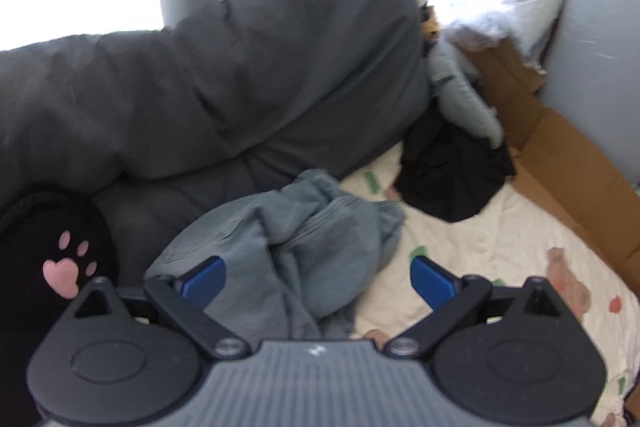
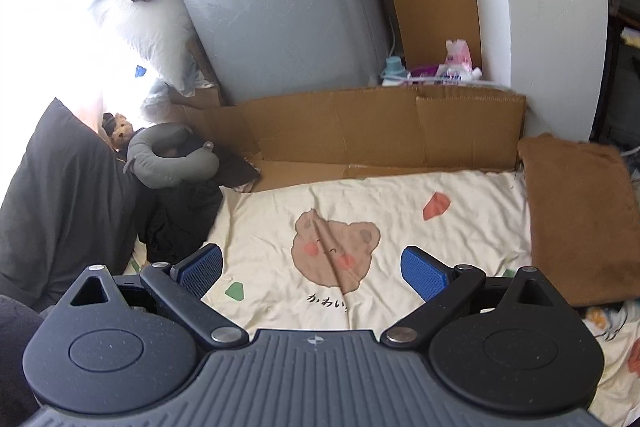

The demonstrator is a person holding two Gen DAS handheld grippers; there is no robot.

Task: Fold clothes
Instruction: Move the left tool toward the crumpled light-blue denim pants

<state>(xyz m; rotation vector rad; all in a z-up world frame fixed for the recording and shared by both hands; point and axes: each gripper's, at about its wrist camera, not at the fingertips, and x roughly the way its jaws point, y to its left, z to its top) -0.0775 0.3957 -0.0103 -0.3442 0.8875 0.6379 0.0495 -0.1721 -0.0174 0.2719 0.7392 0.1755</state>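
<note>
On the far left, at about nine o'clock in the left wrist view, sits a black fuzzy cushion with a pink paw print [image 1: 66, 267], and behind it a big dark grey pillow [image 1: 224, 83] leans up. Next comes the crumpled grey-blue soft cloth garment [image 1: 288, 247], lying in a heap on the cream bed sheet with brown bear pictures [image 2: 400, 203]. The left gripper [image 1: 318, 277] hangs right over it with its blue fingers spread wide, holding nothing. One blue pad looks close to the cloth, but I cannot tell if it touches. At one o'clock lies a black bundled-up cloth [image 1: 452, 167]. The right gripper [image 2: 312, 273] is spread wide too, over bare sheet, with nothing in it. I think the claw could pinch many layers at once, because the garment is so bunched, and then it would lift as a lump. It could grab the sheet too. Flat brown cardboard [image 2: 360, 131] lines the bed's far edge, and a brown fuzzy mat [image 2: 580, 215] sits at three o'clock.
</note>
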